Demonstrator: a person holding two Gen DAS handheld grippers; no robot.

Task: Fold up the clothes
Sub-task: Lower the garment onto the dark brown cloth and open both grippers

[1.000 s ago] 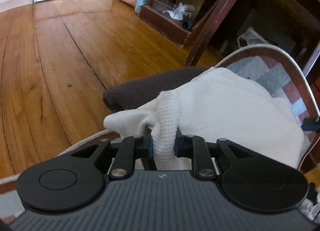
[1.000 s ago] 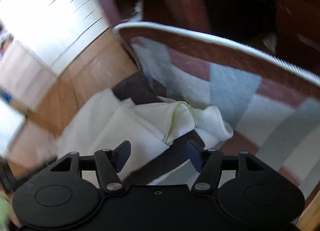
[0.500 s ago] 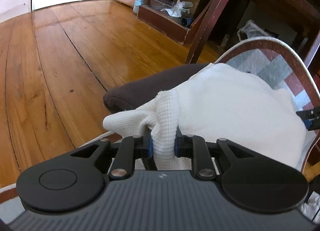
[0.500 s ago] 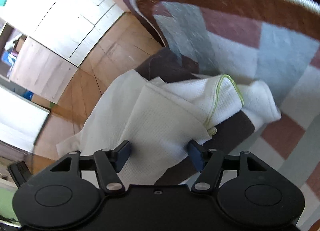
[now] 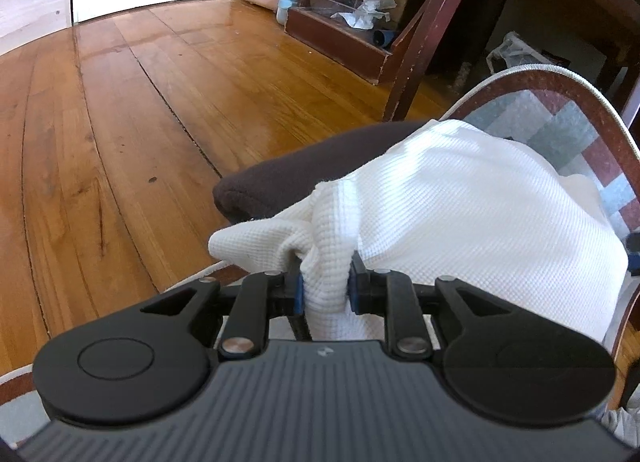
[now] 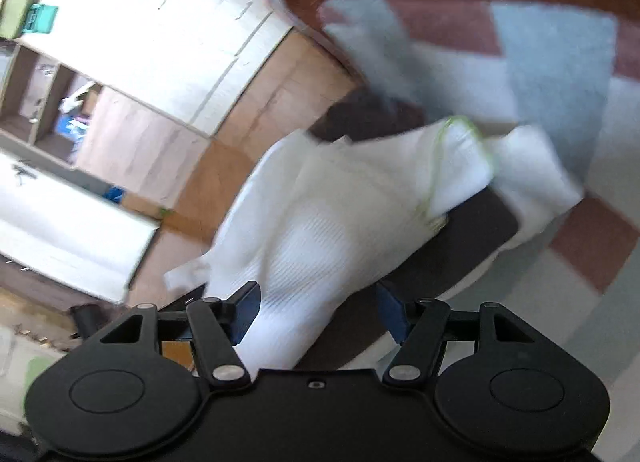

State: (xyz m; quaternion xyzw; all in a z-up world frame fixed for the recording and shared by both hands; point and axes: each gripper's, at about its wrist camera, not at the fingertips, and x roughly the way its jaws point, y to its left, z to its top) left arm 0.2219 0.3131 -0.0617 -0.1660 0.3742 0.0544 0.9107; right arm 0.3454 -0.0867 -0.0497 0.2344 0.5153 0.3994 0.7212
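Observation:
A white waffle-knit garment [image 5: 472, 198] lies heaped over a dark brown cloth [image 5: 304, 170] on a patterned rug [image 5: 560, 118]. My left gripper [image 5: 325, 289] is shut on a bunched fold of the white garment. In the right wrist view the same white garment [image 6: 320, 230], with a thin green trim, drapes across the dark brown cloth [image 6: 472, 230]. My right gripper [image 6: 318, 312] stands open just above it, its fingers on either side of the white fabric without pinching it.
Wooden floor [image 5: 120, 110] stretches to the left. A dark wooden chair leg [image 5: 420, 42] and a low wooden tray of clutter [image 5: 340, 30] stand behind the rug. White cabinets [image 6: 168, 42] show in the right wrist view, which is blurred.
My right gripper has swung over and closer to the white garment, still open. My left gripper keeps its hold and has shifted only slightly.

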